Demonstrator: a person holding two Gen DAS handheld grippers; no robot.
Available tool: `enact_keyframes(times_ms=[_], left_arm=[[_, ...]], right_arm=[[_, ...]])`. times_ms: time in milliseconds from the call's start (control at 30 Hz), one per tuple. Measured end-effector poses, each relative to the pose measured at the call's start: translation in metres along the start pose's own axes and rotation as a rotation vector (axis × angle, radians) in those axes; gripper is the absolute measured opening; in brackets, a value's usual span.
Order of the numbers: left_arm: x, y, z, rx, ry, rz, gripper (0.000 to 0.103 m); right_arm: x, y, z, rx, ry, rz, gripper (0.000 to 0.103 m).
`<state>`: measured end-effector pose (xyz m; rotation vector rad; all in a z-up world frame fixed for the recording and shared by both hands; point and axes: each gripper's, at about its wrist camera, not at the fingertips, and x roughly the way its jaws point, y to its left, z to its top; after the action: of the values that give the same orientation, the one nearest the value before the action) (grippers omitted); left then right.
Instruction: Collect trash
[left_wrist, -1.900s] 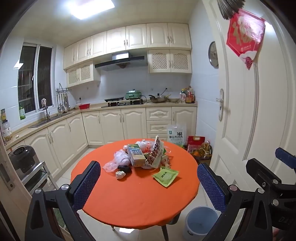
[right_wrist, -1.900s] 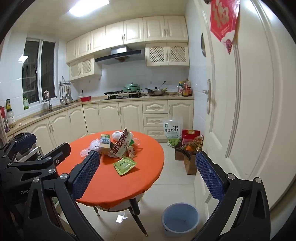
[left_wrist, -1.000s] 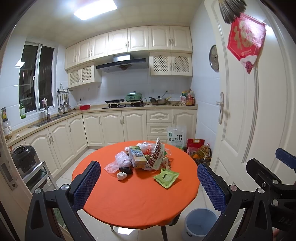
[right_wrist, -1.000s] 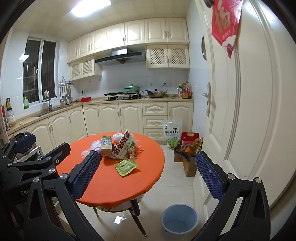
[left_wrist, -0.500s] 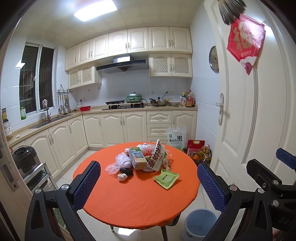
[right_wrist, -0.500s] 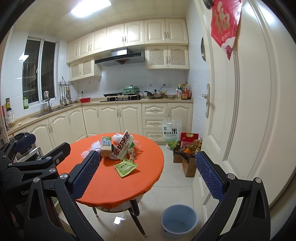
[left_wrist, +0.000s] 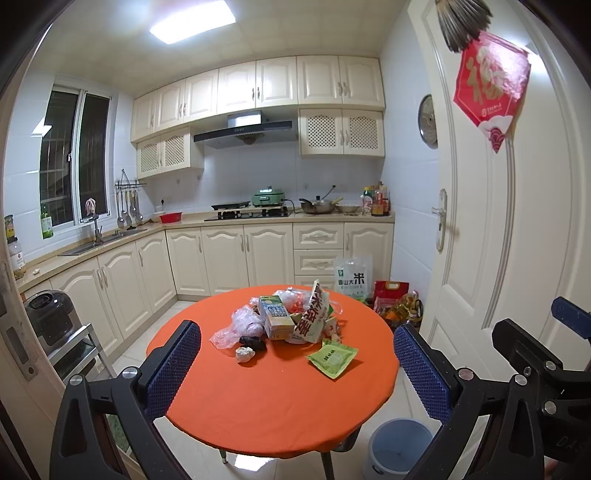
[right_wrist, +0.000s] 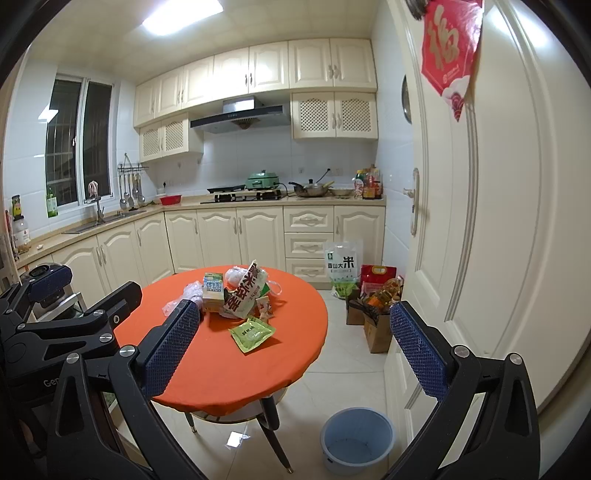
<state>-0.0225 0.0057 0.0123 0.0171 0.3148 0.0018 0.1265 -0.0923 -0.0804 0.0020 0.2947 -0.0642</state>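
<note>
A heap of trash lies on the round orange table (left_wrist: 266, 398) (right_wrist: 221, 373): a drink carton (left_wrist: 275, 316) (right_wrist: 213, 291), a white snack bag with red lettering (left_wrist: 312, 313) (right_wrist: 243, 291), a flat green packet (left_wrist: 331, 357) (right_wrist: 252, 333), a crumpled clear plastic bag (left_wrist: 240, 325), a dark lump (left_wrist: 253, 341) and a white paper wad (left_wrist: 244, 354). A blue bin (left_wrist: 400, 448) (right_wrist: 357, 439) stands on the floor right of the table. My left gripper (left_wrist: 297, 363) and my right gripper (right_wrist: 295, 349) hang open and empty, short of the table.
Cream kitchen cabinets (left_wrist: 221, 258) run along the back and left walls. A white door (right_wrist: 480, 221) stands close on the right. Bags and boxes of groceries (right_wrist: 373, 299) sit on the floor by the door. A small appliance on a metal stand (left_wrist: 55, 325) is at the left.
Both views have drifted slightly; the table and its heap sit a little lower and farther in the frames. Both grippers stay open and empty.
</note>
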Motion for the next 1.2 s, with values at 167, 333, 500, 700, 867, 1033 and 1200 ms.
enact_keyframes(times_ms=[167,333,500,700,867,1033,1200], left_arm=[[0.0,0.002,0.001,-0.003,0.002,0.002,0.102],[0.002,0.004,0.002,-0.004,0.0,0.006,0.102],[0.006,0.004,0.002,-0.005,0.002,0.007,0.102],[0.014,0.006,0.001,-0.009,0.006,0.004,0.102],[0.026,0.009,0.0,-0.005,0.008,-0.003,0.102],[0.046,0.013,-0.003,-0.005,0.021,-0.008,0.102],[0.077,0.021,-0.009,0.013,0.054,0.013,0.102]], right_arm=[[0.0,0.0,0.0,-0.001,-0.001,0.001,0.103],[0.0,0.0,0.001,0.0,0.003,0.003,0.103],[0.003,0.001,0.0,-0.001,0.004,0.005,0.103],[0.005,0.001,0.0,0.005,0.002,0.009,0.103],[0.014,0.003,-0.001,0.005,0.004,0.01,0.103],[0.027,0.004,-0.005,0.014,0.011,0.018,0.103],[0.049,0.006,-0.01,0.011,0.029,0.024,0.103]])
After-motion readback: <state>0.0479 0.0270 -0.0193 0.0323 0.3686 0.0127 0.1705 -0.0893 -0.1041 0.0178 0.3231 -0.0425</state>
